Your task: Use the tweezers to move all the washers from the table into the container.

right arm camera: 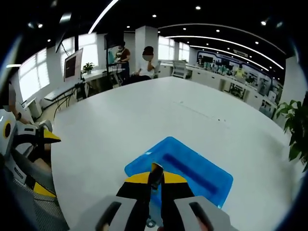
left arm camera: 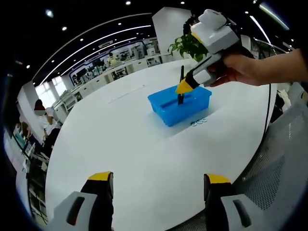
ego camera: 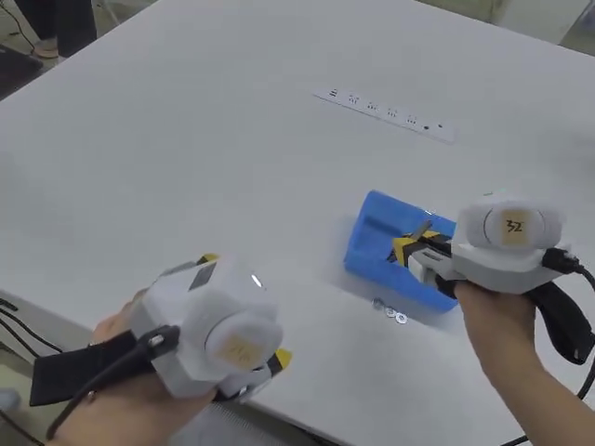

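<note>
A blue container (ego camera: 365, 253) stands on the white table (ego camera: 186, 158), with a few small metal washers (ego camera: 391, 312) lying just in front of it. My right gripper (ego camera: 416, 251) is over the container, shut on dark tweezers (left arm camera: 181, 86) that point down into the container (left arm camera: 168, 111). The washers (left arm camera: 198, 122) lie on the table beside its near wall. In the right gripper view the tweezers (right arm camera: 155, 171) stick out between the closed jaws of the right gripper (right arm camera: 155, 179) above the container (right arm camera: 204, 179). My left gripper (left arm camera: 159, 182) stands open and empty near the table's front edge, also seen low left (ego camera: 244, 308).
A white power strip (ego camera: 386, 113) lies farther back on the table. Black cables (ego camera: 19, 325) hang at the front left edge. People (right arm camera: 134, 60) and desks are beyond the far side. A potted plant (right arm camera: 296, 130) stands to the right.
</note>
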Demonstrator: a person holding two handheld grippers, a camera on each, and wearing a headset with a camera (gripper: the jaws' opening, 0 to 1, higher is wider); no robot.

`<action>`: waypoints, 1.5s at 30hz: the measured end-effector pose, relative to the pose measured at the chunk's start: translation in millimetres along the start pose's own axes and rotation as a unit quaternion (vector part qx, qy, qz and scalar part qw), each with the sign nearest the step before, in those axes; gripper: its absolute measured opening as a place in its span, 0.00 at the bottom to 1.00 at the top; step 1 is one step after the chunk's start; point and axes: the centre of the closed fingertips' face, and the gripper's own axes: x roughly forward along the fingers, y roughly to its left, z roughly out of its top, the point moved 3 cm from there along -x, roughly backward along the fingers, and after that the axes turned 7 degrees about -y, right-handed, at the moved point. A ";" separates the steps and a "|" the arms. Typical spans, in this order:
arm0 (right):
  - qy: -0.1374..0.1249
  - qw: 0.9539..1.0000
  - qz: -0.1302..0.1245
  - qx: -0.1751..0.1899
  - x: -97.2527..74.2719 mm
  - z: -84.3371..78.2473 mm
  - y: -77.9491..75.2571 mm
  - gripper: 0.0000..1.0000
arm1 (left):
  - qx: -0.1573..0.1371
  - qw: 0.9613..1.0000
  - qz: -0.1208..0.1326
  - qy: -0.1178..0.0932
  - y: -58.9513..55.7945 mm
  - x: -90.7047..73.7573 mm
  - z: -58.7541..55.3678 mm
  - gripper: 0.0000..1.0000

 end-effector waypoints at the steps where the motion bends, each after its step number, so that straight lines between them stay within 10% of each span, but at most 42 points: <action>1: 0.002 1.000 0.001 -0.001 0.8 -1.3 0.7 0.04 | 0.001 1.000 0.000 0.001 -0.2 0.4 -0.4 0.78; 23: 0.020 1.000 0.000 -0.001 6.7 -12.2 -1.4 0.04 | 0.004 1.000 0.001 0.001 2.8 3.5 -4.9 0.78; 37: -0.059 0.998 -0.012 0.015 -36.0 35.1 2.5 0.04 | 0.003 1.000 0.007 0.001 4.3 5.3 -4.1 0.78; 45: -0.059 0.998 0.001 0.032 -51.2 24.8 16.1 0.04 | 0.003 1.000 0.006 0.000 2.0 1.8 -0.8 0.78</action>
